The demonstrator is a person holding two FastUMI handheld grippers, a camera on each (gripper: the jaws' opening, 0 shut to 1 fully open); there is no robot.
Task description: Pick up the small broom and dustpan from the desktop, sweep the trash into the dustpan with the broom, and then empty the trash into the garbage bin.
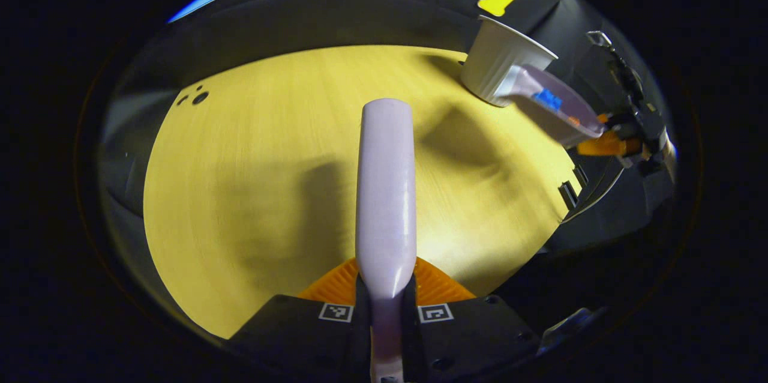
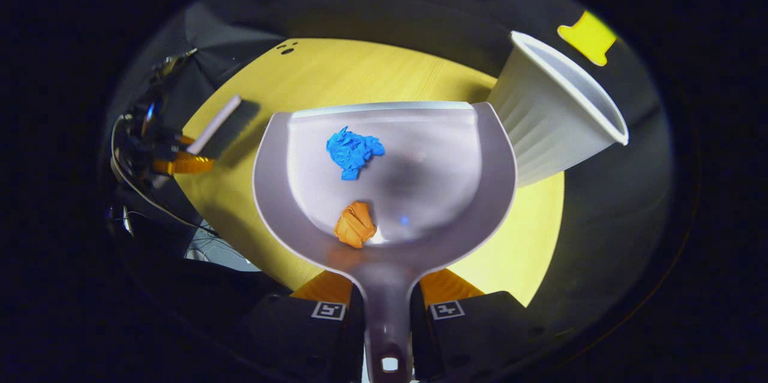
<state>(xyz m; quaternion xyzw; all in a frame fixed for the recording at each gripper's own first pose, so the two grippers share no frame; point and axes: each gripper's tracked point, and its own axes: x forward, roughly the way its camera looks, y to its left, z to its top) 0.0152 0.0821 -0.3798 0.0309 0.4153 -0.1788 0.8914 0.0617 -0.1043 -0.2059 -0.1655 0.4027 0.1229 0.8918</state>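
Dustpan (image 2: 384, 179) clamped in right hand-held gripper (image 2: 387, 305).

A white bin (image 2: 558, 122) (its mouth open) stands on the yellow wooden desktop (image 1: 270, 161).

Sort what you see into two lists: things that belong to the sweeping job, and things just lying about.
Belong to the job:
broom, held in the left gripper
dustpan, held in the right gripper
blue scrap and orange scrap, in the dustpan
white bin

Just there:
wooden desktop
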